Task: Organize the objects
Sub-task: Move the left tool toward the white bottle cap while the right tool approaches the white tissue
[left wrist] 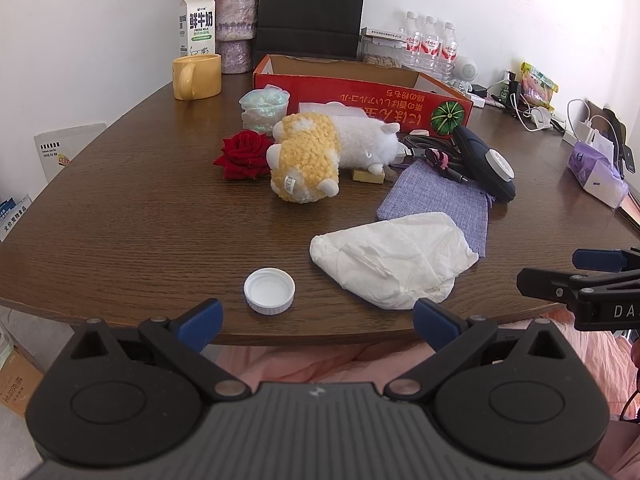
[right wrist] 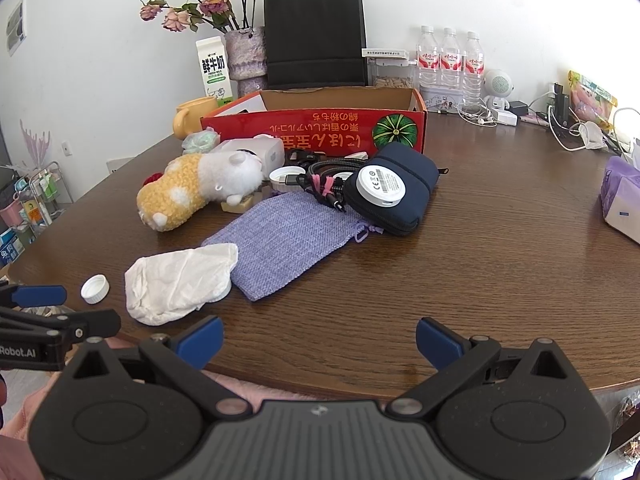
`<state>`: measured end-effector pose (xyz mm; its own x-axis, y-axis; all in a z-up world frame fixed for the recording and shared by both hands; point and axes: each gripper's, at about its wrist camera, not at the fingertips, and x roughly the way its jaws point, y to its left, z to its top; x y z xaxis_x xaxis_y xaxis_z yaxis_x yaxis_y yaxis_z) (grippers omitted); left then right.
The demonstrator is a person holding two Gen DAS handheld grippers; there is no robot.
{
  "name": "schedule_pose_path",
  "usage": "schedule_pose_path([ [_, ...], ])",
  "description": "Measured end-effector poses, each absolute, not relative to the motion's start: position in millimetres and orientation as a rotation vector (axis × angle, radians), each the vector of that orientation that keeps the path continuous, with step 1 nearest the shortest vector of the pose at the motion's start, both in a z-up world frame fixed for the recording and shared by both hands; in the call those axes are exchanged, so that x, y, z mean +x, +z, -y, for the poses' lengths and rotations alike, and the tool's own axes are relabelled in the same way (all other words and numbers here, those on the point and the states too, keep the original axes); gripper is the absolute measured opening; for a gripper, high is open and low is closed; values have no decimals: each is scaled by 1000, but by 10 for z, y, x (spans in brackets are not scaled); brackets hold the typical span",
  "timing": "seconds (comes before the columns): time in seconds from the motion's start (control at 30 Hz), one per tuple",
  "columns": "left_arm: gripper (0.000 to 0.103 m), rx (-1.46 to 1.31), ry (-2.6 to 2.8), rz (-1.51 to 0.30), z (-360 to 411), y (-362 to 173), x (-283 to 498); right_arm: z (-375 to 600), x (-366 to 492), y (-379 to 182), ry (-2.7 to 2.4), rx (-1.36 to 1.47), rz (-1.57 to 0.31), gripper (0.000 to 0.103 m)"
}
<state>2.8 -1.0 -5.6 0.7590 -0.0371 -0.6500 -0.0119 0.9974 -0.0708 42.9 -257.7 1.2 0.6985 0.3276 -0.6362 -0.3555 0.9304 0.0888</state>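
Dark wooden bench (right wrist: 500, 280) holds a red cardboard box (right wrist: 320, 132) printed with upside-down Japanese text, its inside mostly hidden. Before it lie a plush alpaca (right wrist: 192, 190), lilac pouch (right wrist: 280, 248), crumpled tissue (right wrist: 176, 280) and white cap (right wrist: 95, 289). A carton (left wrist: 197, 24) reads "FRESH MILK". Left tongs (left wrist: 316, 322) and right tongs (right wrist: 318, 340) hover spread wide, empty.

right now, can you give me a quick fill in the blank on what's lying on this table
1. The white bottle cap lies with its open side facing ____.
2. The crumpled tissue overlaps a corner of the ____ cloth pouch.
3. The stuffed toy lies on its side next to a red ____.
4. Both the left gripper and the right gripper hold ____.

Missing words: up; purple; rose; nothing
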Motion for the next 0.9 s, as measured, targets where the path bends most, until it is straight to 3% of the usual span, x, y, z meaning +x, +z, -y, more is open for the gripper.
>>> schedule_pose_path([
  [0.9,103,-73,-14,-711,4,-52,31,2573,435,16,383,-40,-704,103],
])
